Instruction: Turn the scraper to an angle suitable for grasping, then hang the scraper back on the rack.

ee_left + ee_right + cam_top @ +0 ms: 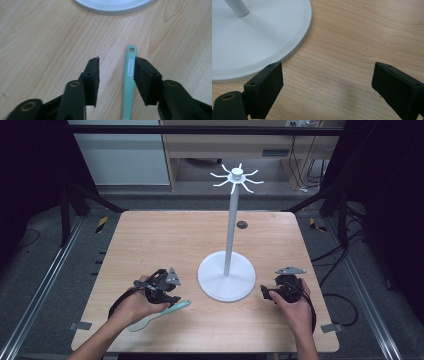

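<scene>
L tool (116,75) jaws apart, straddling the teal handle (129,75) lying flat on desk (165,240) near the stand base (226,277); centre handle btwn pads, it hugs one side, then squeeze firmly; R tool (327,82) wide apart w/ nothing in it.

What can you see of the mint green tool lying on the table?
The mint green tool looks like smooth plastic: a slim handle with a hanging hole at its end and a small white label with writing, widening to a pale flat end near the table edge. It lies flat on the wood, between the open jaws of the left hand-held gripper, beside one pad.
</scene>
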Available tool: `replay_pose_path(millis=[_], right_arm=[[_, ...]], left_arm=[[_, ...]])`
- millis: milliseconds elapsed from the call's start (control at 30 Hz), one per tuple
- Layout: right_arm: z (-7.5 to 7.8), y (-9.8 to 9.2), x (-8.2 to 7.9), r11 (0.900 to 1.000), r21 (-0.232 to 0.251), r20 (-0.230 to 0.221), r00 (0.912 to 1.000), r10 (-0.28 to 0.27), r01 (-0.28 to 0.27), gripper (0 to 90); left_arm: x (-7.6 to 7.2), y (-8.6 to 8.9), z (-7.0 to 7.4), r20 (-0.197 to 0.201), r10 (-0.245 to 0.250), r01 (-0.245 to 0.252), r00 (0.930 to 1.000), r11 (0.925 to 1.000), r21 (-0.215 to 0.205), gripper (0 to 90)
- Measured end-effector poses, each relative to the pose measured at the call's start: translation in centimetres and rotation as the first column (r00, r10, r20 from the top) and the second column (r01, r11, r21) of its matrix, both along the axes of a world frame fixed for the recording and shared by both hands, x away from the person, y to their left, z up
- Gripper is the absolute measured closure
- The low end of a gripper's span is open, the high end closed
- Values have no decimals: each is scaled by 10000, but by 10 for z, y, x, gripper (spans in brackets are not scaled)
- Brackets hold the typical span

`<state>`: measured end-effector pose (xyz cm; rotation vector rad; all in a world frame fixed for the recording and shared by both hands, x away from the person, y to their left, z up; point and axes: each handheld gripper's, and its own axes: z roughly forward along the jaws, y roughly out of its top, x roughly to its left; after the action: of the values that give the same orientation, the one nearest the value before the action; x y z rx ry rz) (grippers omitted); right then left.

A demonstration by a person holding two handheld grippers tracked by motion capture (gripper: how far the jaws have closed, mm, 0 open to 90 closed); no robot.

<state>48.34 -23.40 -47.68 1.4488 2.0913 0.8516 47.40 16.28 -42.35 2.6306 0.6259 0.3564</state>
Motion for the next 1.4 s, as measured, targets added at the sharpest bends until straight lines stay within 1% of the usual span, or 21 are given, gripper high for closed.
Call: replay_pose_path(millis=[33, 100, 200, 233, 267, 300, 367, 400, 467, 500, 533, 567, 600, 700, 733, 800, 833, 933, 1200, 1333, 1400], right_arm=[[0, 0, 0, 10000, 0, 3, 10000, -6, 6, 107], [0, 0, 0, 10000, 0, 6, 10000, -18, 18, 107], [0, 0, 0, 10000, -32, -25, 10000, -3, 3, 107], [0, 0, 0, 10000, -32, -25, 10000, -3, 3, 107], [-1, 0, 1, 10000, -65, 20, 10000, -9, 9, 107], [-1, 0, 1, 10000, -65, 20, 10000, -9, 9, 107], [0, 0, 0, 10000, -41, 3, 10000, -14, 14, 107], [0, 0, 0, 10000, -59, -22, 10000, -37, 37, 107], [0, 0, 0, 10000, -64, -32, 10000, -47, 47, 107], [0, 1, 0, 10000, -58, -34, 10000, -41, 41, 107], [0, 1, 0, 10000, -58, -34, 10000, -41, 41, 107], [0, 1, 0, 10000, -64, -30, 10000, -29, 29, 107], [0, 1, 0, 10000, -68, -22, 10000, -25, 25, 107], [0, 0, 0, 10000, -2, -27, 10000, -5, 5, 107], [0, 0, 0, 10000, -76, 4, 10000, -13, 13, 107], [0, -1, 0, 10000, -34, -16, 10000, -6, 6, 107], [0, 0, 0, 10000, -12, -20, 10000, -13, 13, 107], [0, 0, 0, 10000, -19, -14, 10000, -2, 2, 107], [0, -1, 0, 10000, -8, -36, 10000, -5, 5, 107], [-1, -1, 0, 10000, -59, 7, 10000, 13, -13, 107], [0, 0, 0, 10000, -9, -25, 10000, 16, -16, 107]], left_arm=[[0, -1, -1, -32, -91, 92, 10000, 9998, 179, 492], [0, -2, -2, -62, -132, 134, 9999, 9996, 236, 467], [1, -2, -5, -252, -235, 244, 9994, 9991, 346, 388], [1, -2, -5, -252, -235, 244, 9994, 9991, 346, 363], [1, -2, -8, -527, -433, 453, 9977, 9982, 382, 332], [1, -2, -8, -527, -433, 453, 9977, 9982, 382, 316], [1, -3, -10, -598, -509, 537, 9969, 9975, 467, 313], [0, -4, -12, -725, -570, 610, 9957, 9966, 548, 314], [0, -5, -12, -789, -581, 627, 9952, 9964, 570, 329], [1, -6, -13, -828, -585, 634, 9948, 9963, 575, 367], [1, -8, -14, -916, -563, 617, 9942, 9965, 570, 367], [2, -9, -15, -963, -573, 634, 9937, 9961, 614, 385], [3, -10, -16, -1021, -593, 662, 9930, 9956, 658, 423], [5, -14, -20, -1177, -601, 698, 9912, 9944, 800, 450], [5, -16, -22, -1309, -581, 696, 9897, 9939, 850, 461], [7, -17, -24, -1369, -590, 719, 9888, 9932, 913, 506], [7, -18, -26, -1456, -565, 700, 9877, 9935, 896, 510], [8, -21, -30, -1636, -589, 772, 9848, 9912, 1078, 528], [11, -23, -34, -1876, -524, 743, 9809, 9910, 1117, 604], [13, -22, -35, -1961, -432, 664, 9796, 9913, 1133, 622], [14, -23, -36, -2060, -438, 689, 9776, 9908, 1161, 641]])
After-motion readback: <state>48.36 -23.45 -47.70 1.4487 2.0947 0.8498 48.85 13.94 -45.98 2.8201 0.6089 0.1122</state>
